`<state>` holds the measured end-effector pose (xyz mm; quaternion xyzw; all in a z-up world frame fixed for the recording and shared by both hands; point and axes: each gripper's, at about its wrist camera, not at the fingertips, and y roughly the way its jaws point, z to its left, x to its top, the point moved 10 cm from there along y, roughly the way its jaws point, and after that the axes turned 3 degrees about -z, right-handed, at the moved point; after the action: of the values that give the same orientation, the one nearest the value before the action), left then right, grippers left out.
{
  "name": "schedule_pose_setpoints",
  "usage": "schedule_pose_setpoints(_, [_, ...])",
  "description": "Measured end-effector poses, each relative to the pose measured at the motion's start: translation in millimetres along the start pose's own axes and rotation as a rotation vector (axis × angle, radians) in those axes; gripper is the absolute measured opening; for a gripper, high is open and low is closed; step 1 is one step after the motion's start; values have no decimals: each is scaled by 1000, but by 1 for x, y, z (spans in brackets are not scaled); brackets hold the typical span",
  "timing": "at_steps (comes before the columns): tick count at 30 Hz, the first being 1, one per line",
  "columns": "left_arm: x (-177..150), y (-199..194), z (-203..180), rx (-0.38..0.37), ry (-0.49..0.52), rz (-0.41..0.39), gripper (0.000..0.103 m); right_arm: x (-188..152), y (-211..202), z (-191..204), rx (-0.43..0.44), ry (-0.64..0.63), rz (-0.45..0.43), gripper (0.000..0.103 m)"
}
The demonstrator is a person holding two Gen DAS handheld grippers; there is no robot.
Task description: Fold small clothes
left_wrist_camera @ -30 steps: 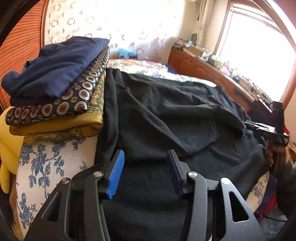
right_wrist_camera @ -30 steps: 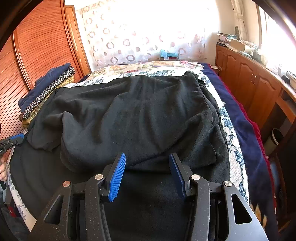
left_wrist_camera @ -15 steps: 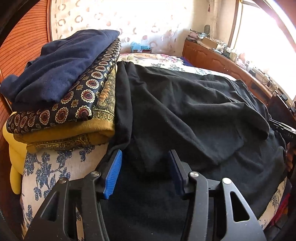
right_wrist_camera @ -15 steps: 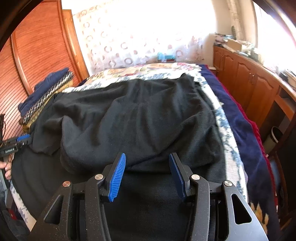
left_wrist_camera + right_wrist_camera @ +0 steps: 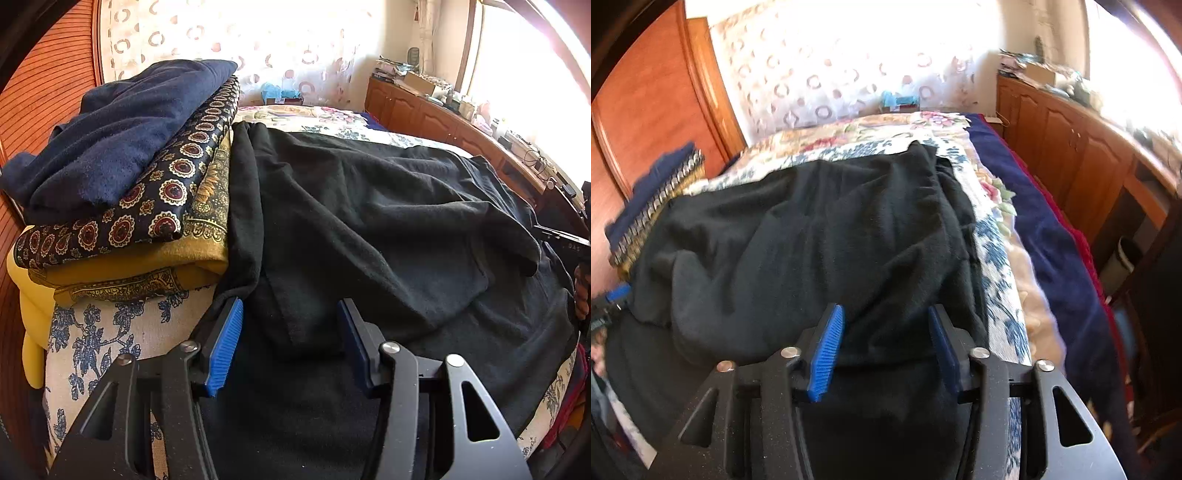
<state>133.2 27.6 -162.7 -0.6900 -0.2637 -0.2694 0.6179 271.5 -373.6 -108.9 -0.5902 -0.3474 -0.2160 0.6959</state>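
Both grippers over the bed [image 5: 1001, 258] now, and the black garment [image 5: 369, 221] lies spread across the flowered cover, rumpled and partly doubled over itself. The left gripper [image 5: 288, 332] is closing, a folded edge of the black cloth between its blue pads [image 5: 225, 343], not yet pinched. The right gripper [image 5: 886, 339] is closing too, the garment's near fold between its pads, still unclamped. A stack of folded clothes [image 5: 122, 177] sits just beside the garment's left edge.
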Motion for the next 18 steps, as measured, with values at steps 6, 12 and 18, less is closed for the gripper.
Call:
schedule_pose_setpoints(6, [2, -5, -2, -14, 31, -17, 9, 0, -4, 17, -66, -149, -21, 3])
schedule_pose_setpoints(12, [16, -36, 1, -39, 5, -106, 8, 11, -38, 16, -78, -162, -129, 2])
schedule_pose_setpoints(18, [26, -72, 10, -61, -27, -179, 7, 12, -75, 9, -62, -132, -197, 1])
